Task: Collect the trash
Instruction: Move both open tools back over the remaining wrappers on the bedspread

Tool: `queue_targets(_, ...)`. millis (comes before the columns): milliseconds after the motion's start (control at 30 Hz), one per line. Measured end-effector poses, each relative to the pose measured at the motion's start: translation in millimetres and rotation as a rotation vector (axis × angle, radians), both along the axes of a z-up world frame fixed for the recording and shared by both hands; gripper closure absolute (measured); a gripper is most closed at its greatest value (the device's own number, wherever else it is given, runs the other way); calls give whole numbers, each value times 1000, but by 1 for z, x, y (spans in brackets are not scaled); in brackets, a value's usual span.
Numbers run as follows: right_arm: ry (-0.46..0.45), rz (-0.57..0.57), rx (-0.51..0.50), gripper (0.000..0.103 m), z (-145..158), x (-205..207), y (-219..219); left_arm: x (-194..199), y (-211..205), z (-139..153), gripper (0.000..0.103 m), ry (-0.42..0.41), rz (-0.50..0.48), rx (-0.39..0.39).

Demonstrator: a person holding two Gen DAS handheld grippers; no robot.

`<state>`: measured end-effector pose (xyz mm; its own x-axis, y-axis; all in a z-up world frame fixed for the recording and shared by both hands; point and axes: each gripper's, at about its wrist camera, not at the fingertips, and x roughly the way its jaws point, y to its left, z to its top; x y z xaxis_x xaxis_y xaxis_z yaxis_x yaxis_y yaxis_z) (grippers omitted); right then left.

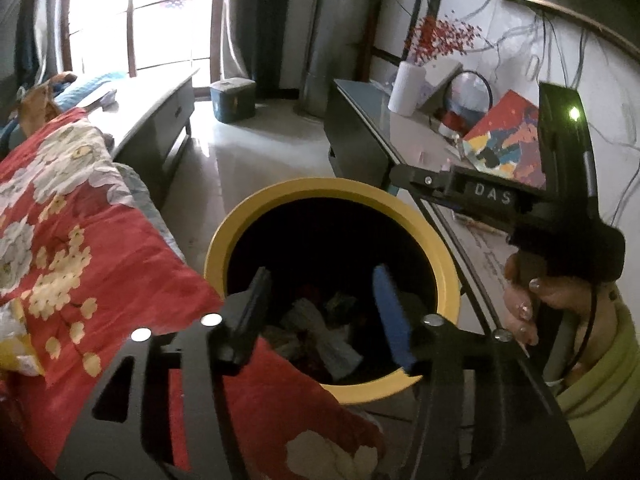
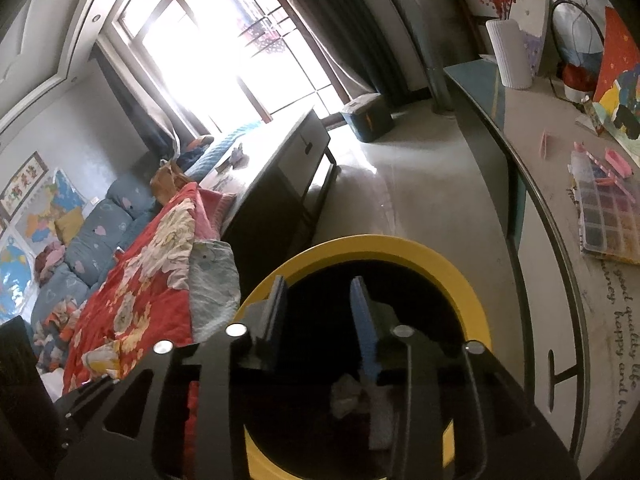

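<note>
A home living room: cushioned sofa, floral quilt, curtained window.

I see a bin with a yellow rim and a black inside, next to a red blanket printed with white and cream flowers. My left gripper has one black finger and one blue, and a yellow-green sleeve shows.

Round yellow plastic bin, smooth matt rim, crumpled white paper scraps inside. Left: red floral cotton quilt, soft, creased. Right: glass-topped table, glossy. Far: pale tile floor, shiny. Black plastic gripper fingers, matt.
</note>
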<state>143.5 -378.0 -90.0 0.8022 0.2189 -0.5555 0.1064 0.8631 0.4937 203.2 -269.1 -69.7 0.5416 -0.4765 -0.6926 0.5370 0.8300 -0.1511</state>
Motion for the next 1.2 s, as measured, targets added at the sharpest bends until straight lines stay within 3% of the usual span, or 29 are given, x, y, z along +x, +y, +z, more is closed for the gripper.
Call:
queue_targets(100,-2,-5,-1,60,1,0,0,-1,5,5,27,-9,20,-19)
queue_targets(267,-9,-13,-14,48,4,0,1,-6,14,15,11,-29,44,-53)
queue_targets(700,-34,10,-41,39,17,-2,17,-20,37,28,11,-69,100,-74)
queue_targets(1200,-83,99,-81,38,39,-4,61,-30,96,44,11,-119,257,-105)
